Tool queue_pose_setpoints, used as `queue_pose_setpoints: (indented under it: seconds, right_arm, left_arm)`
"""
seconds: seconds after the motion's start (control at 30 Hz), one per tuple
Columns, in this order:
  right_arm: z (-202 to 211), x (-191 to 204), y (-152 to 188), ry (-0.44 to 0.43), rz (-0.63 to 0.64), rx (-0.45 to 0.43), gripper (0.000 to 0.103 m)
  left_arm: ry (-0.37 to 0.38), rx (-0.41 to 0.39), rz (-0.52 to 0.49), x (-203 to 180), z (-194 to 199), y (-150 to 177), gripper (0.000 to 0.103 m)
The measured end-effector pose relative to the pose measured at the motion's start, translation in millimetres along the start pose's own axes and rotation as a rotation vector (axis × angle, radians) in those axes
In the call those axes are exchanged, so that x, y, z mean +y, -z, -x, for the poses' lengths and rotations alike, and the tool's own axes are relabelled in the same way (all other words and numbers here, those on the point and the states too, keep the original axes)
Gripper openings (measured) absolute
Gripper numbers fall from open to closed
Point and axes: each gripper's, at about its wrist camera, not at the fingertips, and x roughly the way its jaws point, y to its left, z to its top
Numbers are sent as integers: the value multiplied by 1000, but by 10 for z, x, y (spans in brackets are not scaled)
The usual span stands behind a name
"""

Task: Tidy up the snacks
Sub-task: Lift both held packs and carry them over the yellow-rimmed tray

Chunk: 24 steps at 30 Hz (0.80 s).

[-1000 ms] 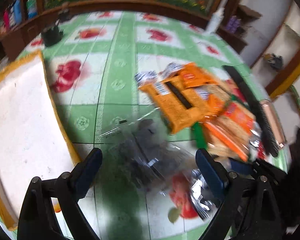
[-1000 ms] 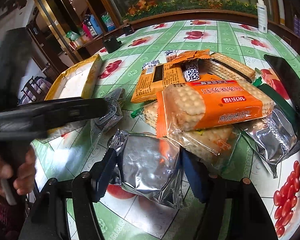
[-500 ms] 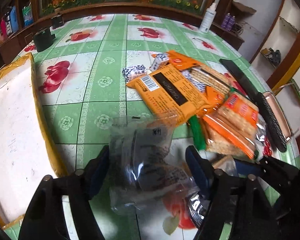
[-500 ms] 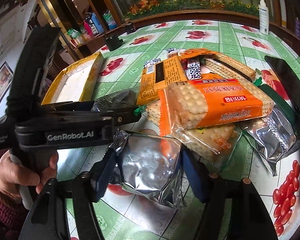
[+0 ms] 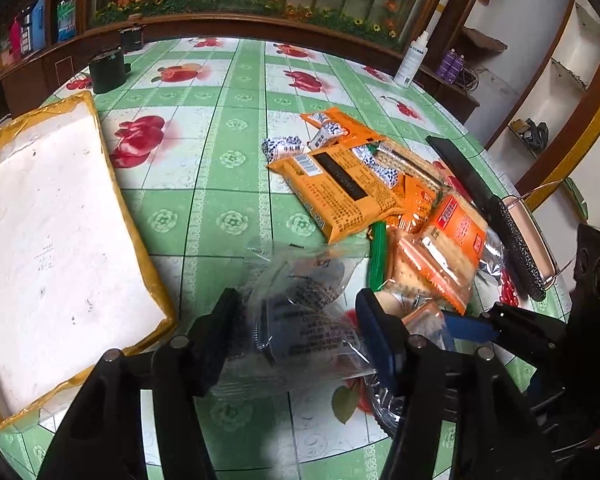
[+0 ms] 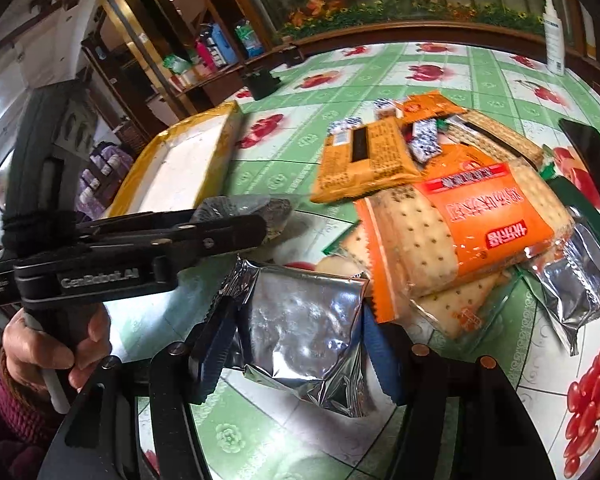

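My left gripper (image 5: 300, 328) has a clear plastic snack packet (image 5: 308, 304) between its fingers; the jaws are closing and both pads press its sides. The right wrist view shows that gripper (image 6: 260, 224) from the side, held by a hand (image 6: 48, 344), with the packet (image 6: 276, 212) at its tip. My right gripper (image 6: 298, 348) is shut on a silver foil packet (image 6: 304, 320) just above the tablecloth. Behind both lies a pile of snacks: an orange packet (image 5: 340, 192), an orange cracker pack (image 6: 480, 216) and small wrapped sweets (image 5: 284, 148). A yellow-rimmed white tray (image 5: 112, 184) lies to the left.
A black cup (image 5: 106, 70) and a white bottle (image 5: 410, 60) stand at the far table edge. A long black object (image 5: 460, 164) and a dark textured handle (image 5: 520, 256) lie right of the pile. Another silver packet (image 6: 572, 288) lies at the right. Shelves line the walls.
My left gripper moved onto the clear packet and its jaws narrowed around it. In the right wrist view it reached further towards the pile. The right gripper kept its grip on the silver packet.
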Motion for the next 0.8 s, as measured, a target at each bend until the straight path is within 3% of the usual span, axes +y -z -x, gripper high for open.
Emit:
queue_pose_setpoints:
  seconds: [0.3, 0.43, 0.6, 0.8]
  right_arm:
    - [-34, 12, 37, 37, 31, 26, 67]
    - [7, -18, 83, 38, 35, 18, 67]
    - [71, -94, 99, 31, 15, 0, 67]
    - [80, -103, 94, 5, 1, -2, 67]
  left_arm:
    - [-42, 25, -71, -82, -118, 45, 68]
    - [-57, -14, -82, -106, -85, 68, 63]
    - [-1, -41, -60, -89, 86, 50, 49]
    - [-2, -36, -68, -97, 105, 84, 49]
